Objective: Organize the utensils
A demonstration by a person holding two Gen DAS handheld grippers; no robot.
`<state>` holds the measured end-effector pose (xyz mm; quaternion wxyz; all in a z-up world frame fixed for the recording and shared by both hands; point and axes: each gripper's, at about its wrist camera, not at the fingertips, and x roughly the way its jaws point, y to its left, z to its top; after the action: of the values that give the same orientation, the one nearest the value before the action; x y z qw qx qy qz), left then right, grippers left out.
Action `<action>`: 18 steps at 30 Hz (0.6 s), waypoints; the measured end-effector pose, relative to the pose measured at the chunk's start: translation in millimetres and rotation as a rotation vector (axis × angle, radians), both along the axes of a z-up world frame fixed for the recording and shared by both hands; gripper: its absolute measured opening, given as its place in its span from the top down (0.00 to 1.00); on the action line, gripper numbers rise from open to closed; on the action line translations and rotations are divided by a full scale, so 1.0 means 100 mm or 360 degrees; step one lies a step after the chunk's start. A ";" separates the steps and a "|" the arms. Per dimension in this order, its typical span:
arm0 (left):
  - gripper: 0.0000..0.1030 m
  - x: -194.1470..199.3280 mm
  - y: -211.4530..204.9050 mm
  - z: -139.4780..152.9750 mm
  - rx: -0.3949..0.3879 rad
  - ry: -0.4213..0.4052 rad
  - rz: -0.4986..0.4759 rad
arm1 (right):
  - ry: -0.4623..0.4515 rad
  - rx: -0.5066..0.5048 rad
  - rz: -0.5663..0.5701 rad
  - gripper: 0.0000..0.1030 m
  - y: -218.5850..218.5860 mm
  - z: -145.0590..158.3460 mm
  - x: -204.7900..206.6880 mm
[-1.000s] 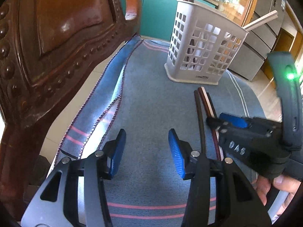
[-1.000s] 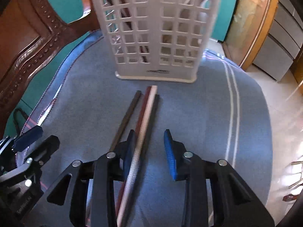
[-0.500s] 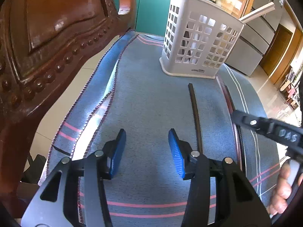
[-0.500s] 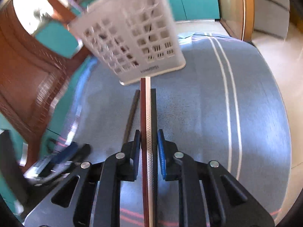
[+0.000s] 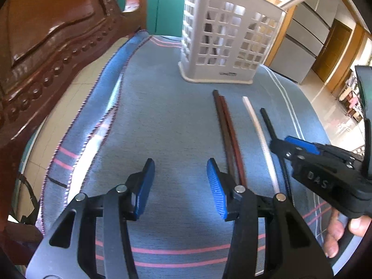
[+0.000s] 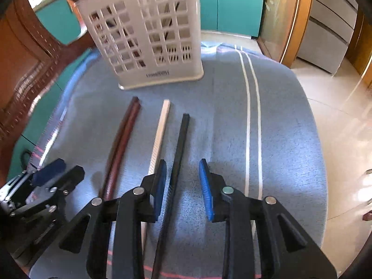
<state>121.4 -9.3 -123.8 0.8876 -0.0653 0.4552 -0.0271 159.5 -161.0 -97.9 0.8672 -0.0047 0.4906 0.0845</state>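
Blue cloth [image 5: 162, 116] with pink and white stripes covers the counter, and a carved wooden chair [image 5: 46, 34] fills the upper left of my left wrist view, with teal cabinet doors [image 6: 232, 4] behind.

At the top centre of both views stands the white perforated utensil basket [image 5: 223, 46] with a few sticks leaning inside it; a pale one pokes out past its rim toward the upper right of the left view.

Below the basket, four chopsticks lie on the cloth, pointing toward it. A dark brown chopstick [image 5: 222, 125] and a reddish-brown chopstick [image 5: 232, 134] lie touching each other. Just to their right in the frame lies the white chopstick [image 6: 160, 134], apart from them, and then the black chopstick [image 6: 180, 153].

My left claw [image 5: 180, 186] sits at the bottom centre of its own view, wide open over bare cloth, holding nothing; the brown pair runs just beside its right finger.

My right claw [image 6: 182, 183] is open too, its blue pads either side of the black chopstick without squeezing it. The white chopstick passes under its left finger.
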 end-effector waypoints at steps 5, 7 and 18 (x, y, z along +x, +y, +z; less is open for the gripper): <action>0.50 0.05 -0.24 -0.07 0.0085 -0.0015 -0.0070 | 0.0008 0.0032 -0.0021 0.72 -0.07 -0.02 0.01; 0.48 0.06 -0.30 -0.09 0.0116 -0.0023 -0.0092 | 0.0006 0.0035 -0.0020 0.72 -0.09 -0.03 0.02; 0.47 0.05 -0.28 -0.06 -0.0014 -0.0032 -0.0130 | -0.0011 0.0051 -0.0013 0.71 -0.10 -0.01 -0.01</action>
<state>126.2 -37.0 -130.0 0.8900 -0.0502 0.4484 -0.0658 158.6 -170.8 -99.4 0.8692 0.0107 0.4863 0.0889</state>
